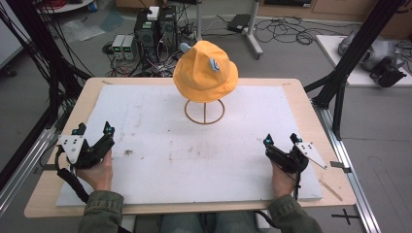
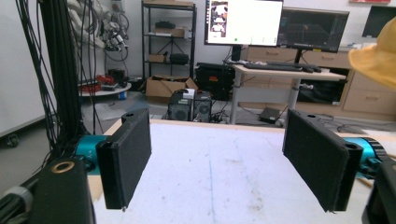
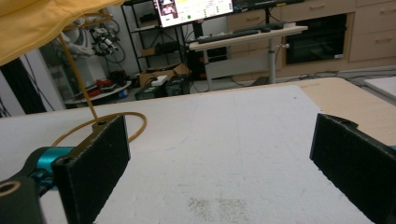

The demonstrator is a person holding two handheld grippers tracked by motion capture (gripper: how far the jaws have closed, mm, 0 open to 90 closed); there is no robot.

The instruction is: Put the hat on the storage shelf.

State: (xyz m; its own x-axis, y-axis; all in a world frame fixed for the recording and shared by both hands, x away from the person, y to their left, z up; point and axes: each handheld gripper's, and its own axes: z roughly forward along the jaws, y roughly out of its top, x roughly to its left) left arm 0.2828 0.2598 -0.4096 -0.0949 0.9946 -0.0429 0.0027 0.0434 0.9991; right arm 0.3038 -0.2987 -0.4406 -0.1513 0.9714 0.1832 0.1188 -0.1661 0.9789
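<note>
Black left gripper (image 1: 94, 131) and right gripper (image 1: 281, 140) sit nearest, jaws spread wide, holding nothing, well short of the yellow fabric bucket hat (image 1: 206, 71) perched on its wire ring stand (image 1: 204, 112) over the white foam board (image 1: 194, 160). No readable writing anywhere.

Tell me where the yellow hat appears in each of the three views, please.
High view: the yellow hat sits on a wire stand, top centre, at the far side of the table.
Left gripper view: a part of its brim shows at the right edge.
Right gripper view: its brim fills the top left corner.
Shared landmark: the white board.
</note>
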